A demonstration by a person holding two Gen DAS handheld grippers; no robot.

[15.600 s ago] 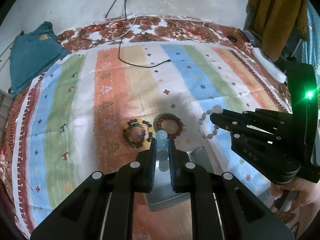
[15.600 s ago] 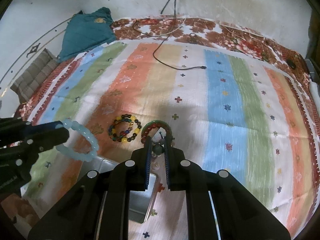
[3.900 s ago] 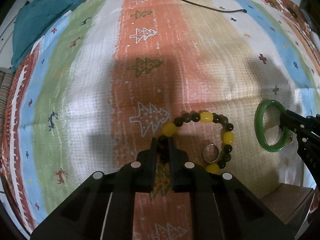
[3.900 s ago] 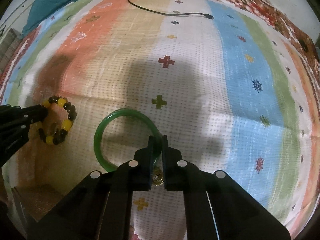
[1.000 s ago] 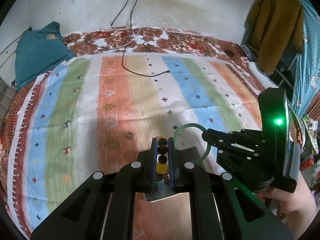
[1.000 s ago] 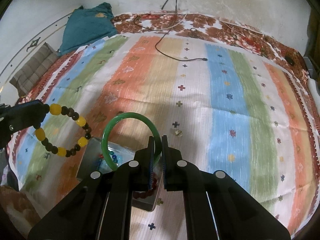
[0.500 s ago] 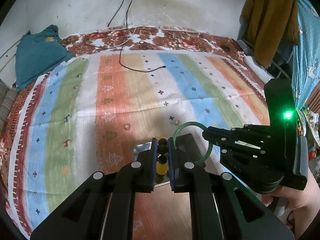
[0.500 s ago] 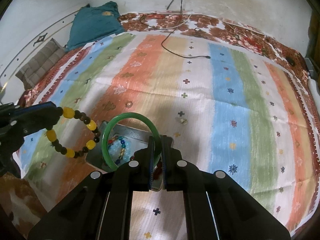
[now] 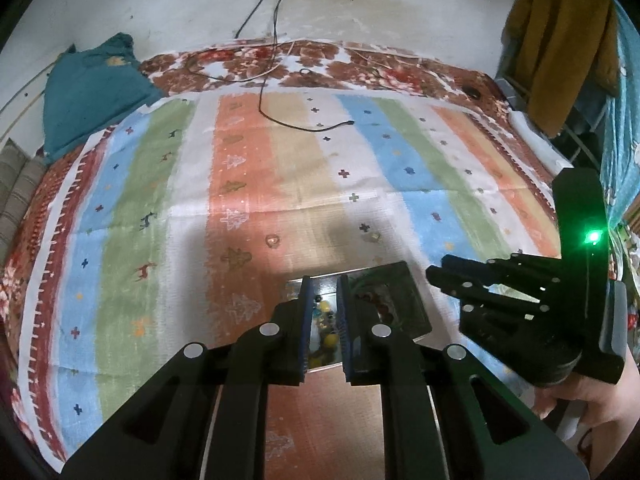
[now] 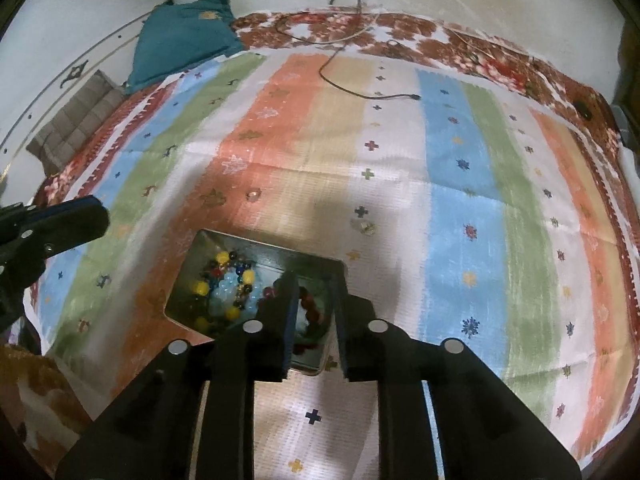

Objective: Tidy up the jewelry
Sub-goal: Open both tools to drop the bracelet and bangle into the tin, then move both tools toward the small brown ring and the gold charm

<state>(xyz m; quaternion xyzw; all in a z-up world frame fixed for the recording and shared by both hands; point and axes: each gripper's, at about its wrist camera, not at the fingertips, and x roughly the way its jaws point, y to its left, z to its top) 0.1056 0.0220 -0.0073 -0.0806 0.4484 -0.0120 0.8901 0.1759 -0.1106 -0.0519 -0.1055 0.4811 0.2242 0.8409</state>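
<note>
Yellow-and-dark beaded bracelet (image 10: 224, 280) and green bangle now lying dropped in rectangular metal tray (image 10: 200, 248), left gripper (image 9: 324, 312) and right gripper (image 10: 312, 312) both hovering spread, empty.

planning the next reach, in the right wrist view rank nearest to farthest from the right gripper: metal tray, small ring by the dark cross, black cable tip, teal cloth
1. metal tray, right under the right gripper
2. small ring, just beyond the tray, slightly right
3. black cable tip, mid-mat, far ahead
4. teal cloth, far-left corner by the wall
</note>
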